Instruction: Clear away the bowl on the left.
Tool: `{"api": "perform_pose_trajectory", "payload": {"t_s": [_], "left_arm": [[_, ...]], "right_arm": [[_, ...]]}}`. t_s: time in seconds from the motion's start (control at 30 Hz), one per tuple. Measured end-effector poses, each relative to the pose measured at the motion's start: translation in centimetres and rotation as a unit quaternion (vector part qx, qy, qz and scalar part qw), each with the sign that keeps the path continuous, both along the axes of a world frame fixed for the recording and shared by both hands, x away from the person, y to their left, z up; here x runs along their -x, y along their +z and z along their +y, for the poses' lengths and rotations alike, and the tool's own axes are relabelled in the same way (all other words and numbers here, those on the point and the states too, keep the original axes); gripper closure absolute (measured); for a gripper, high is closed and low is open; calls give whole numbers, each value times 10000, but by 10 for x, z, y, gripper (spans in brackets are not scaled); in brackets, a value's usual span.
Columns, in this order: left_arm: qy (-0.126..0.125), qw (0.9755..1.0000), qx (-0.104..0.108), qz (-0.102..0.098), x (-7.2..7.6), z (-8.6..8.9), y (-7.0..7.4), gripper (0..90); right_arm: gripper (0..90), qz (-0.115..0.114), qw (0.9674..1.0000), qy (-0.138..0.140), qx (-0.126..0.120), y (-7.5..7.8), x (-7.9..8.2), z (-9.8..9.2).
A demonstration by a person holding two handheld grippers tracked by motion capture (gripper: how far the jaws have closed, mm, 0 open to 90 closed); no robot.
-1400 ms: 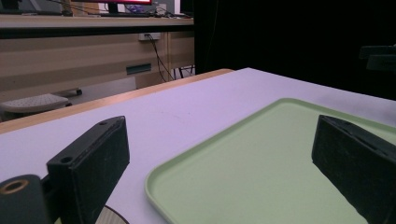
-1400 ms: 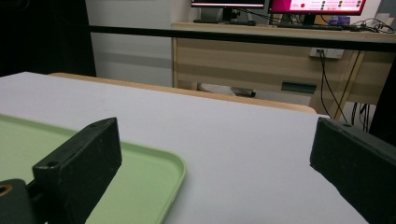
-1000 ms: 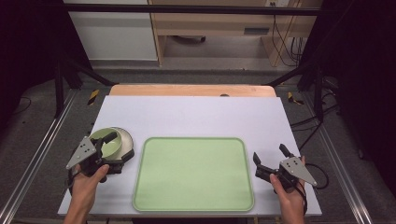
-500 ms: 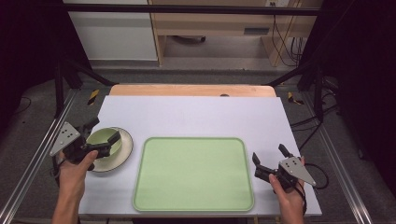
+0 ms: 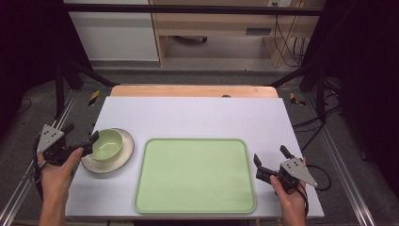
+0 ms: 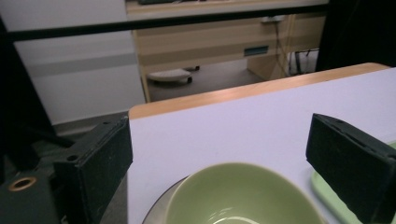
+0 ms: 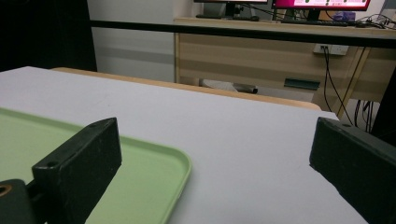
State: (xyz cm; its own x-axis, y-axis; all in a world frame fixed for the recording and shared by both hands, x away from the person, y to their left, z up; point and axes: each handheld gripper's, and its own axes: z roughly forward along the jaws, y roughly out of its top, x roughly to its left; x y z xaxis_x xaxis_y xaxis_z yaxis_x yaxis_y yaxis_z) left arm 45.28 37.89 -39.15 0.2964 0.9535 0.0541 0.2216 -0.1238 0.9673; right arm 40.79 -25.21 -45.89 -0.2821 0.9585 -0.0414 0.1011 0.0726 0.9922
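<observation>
A light green bowl [image 5: 107, 143] stands on a white plate [image 5: 111, 161] at the table's left side. My left gripper [image 5: 82, 133] is open just left of them, its nearer jaw tip close to the bowl's rim; I cannot tell whether it touches. In the left gripper view the bowl [image 6: 239, 196] sits low between the spread jaws of the left gripper [image 6: 224, 140], on the plate [image 6: 158, 211]. A green tray [image 5: 195, 175] lies at the front centre. My right gripper [image 5: 271, 156] is open and holds nothing, right of the tray [image 7: 93, 154]. The right gripper [image 7: 215, 140] points across bare table.
The white table top [image 5: 197, 115] ends in a wooden strip [image 5: 193, 91] at the far edge. Black frame legs [image 5: 70, 70] and cables [image 5: 324, 122] stand on the floor beyond both sides. A wooden desk [image 7: 261, 51] is behind the table.
My left gripper has drawn back to the left, off the plate, and the bowl now shows in full on it. The right gripper has not moved.
</observation>
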Motion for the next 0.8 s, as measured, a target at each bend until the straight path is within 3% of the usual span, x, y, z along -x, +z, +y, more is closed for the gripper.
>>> {"api": "perform_pose_trajectory", "payload": {"t_s": [0.17, 0.3, 0.8], "left_arm": [[306, 9991, -53, 301, -4, 7, -9, 103], [545, 9977, 2, 412, -6, 11, -17, 108], [689, 9949, -51, 739, -9, 19, -29, 141]], "right_arm": [[25, 21, 10000, -15, 14, 0, 0, 1], [27, 18, 10000, -37, 37, 0, 0, 1], [48, 36, 10000, -28, 46, 0, 0, 2]]}}
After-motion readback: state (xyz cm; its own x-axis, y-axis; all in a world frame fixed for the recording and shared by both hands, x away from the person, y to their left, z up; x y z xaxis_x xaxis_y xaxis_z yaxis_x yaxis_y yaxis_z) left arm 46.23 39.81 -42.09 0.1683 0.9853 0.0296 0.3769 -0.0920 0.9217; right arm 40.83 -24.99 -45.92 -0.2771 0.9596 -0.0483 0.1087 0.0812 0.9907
